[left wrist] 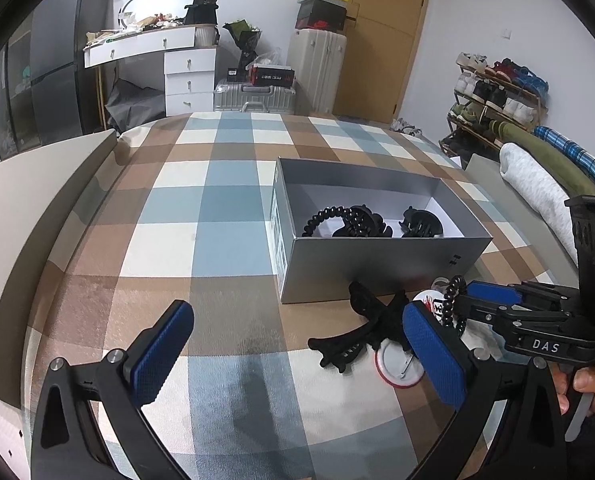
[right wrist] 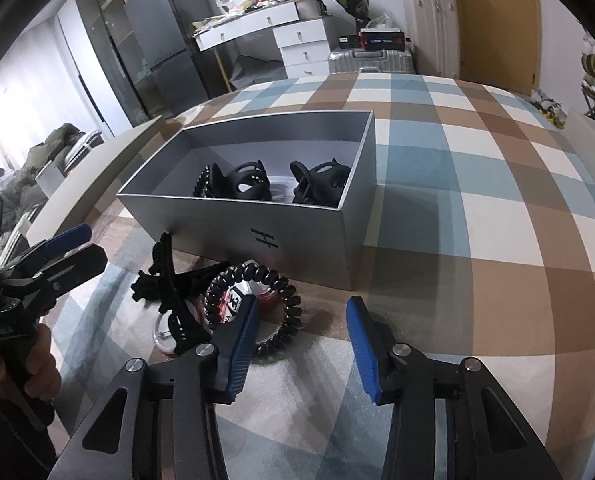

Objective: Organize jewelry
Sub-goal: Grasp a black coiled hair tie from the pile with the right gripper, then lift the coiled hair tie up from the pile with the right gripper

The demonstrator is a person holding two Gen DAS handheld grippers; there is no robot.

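A grey open box (left wrist: 377, 258) (right wrist: 297, 236) sits on the checked cloth and holds a black spiral hair tie (left wrist: 325, 216) and two black claw clips (left wrist: 421, 222) (right wrist: 249, 184). In front of it lie a black claw clip (left wrist: 361, 320) (right wrist: 169, 280), a black spiral hair tie (right wrist: 281, 308) (left wrist: 451, 304) and round pin badges (left wrist: 397, 364) (right wrist: 233, 304). My left gripper (left wrist: 297, 348) is open and empty, just left of the pile. My right gripper (right wrist: 301, 344) is open, its left finger over the spiral tie. It also shows in the left wrist view (left wrist: 469, 298).
A grey box lid (left wrist: 37, 216) lies along the cloth's left side. Rolled towels and blankets (left wrist: 537, 184) lie on the right. A dresser (left wrist: 169, 64), suitcases (left wrist: 257, 96) and a shoe rack (left wrist: 493, 96) stand beyond the bed.
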